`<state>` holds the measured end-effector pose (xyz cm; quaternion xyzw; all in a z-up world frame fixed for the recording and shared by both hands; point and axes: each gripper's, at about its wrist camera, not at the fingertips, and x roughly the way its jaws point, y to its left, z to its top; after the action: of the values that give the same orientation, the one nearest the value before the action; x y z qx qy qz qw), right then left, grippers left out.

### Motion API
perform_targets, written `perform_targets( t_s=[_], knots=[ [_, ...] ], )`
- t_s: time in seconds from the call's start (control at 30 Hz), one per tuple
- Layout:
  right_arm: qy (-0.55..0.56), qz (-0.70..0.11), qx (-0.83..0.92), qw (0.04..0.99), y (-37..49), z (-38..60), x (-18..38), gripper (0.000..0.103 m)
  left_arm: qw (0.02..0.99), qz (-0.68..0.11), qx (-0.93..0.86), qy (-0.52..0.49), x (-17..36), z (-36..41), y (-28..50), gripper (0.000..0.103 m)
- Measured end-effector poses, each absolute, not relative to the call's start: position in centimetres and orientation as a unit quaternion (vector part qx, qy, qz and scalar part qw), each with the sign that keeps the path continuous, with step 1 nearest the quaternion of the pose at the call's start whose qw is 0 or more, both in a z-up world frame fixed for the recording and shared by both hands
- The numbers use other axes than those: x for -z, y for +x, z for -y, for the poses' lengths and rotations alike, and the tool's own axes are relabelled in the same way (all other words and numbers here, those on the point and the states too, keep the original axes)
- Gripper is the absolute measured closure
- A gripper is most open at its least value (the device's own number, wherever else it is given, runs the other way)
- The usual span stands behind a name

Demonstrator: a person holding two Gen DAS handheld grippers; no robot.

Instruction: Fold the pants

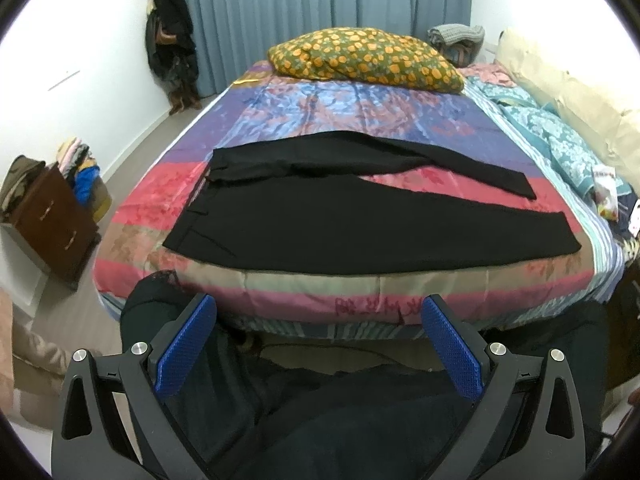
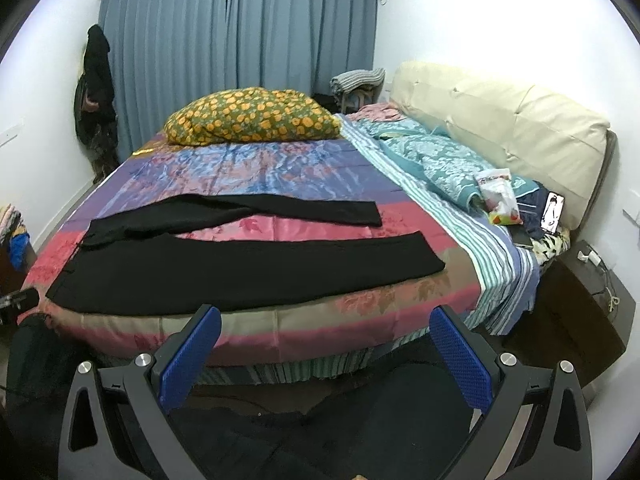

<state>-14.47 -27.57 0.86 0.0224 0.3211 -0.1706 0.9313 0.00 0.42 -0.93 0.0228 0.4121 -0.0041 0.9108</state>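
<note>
The black fabric pants (image 1: pixel 320 216) lie flat on the bed's multicoloured satin quilt (image 1: pixel 320 112), waistband toward 9 o'clock, legs spread apart toward 3 o'clock. The left tool (image 1: pixel 318 320) hangs off the bed's near edge, fingers spread, holding nothing. The right tool (image 2: pixel 325 330) likewise is spread and empty. An orange-flowered pillow (image 2: pixel 252 120) sits at 12 o'clock.

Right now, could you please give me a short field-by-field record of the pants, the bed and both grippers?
garment: black fabric pants, spread flat, unfolded
legs: apart, pointing right; waistband at left
surface: bed with colourful striped satin quilt
left gripper: open, empty, short of the bed edge
right gripper: open, empty, short of the bed edge
also on bed: orange-flowered green pillow, beyond the pants
</note>
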Motion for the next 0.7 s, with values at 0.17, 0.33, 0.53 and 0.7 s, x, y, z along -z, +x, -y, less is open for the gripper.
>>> perform_targets(
  t_s=[0.17, 0.33, 0.53, 0.7],
  knots=[
    [0.004, -0.334, 0.184, 0.924, -14.12, 27.15, -0.67, 0.0, 0.915, -0.403, -0.005, 0.03, 0.88, -0.55, -0.21, 0.001],
    [-0.001, -0.336, 0.186, 0.924, -14.21, 26.79, -0.66, 0.0, 0.912, -0.408, -0.021, 0.034, 1.32, -0.88, 0.11, 0.001],
    [-0.005, -0.334, 0.188, 0.924, -14.48, 26.9, -0.71, 0.0, 0.915, -0.4, -0.018, 0.047, 1.16, -0.56, -0.24, 0.001],
    [-0.005, -0.338, 0.185, 0.923, -14.46, 26.96, -0.75, 0.0, 0.913, -0.404, -0.021, 0.046, 1.27, -0.58, -0.21, 0.001]
  ],
)
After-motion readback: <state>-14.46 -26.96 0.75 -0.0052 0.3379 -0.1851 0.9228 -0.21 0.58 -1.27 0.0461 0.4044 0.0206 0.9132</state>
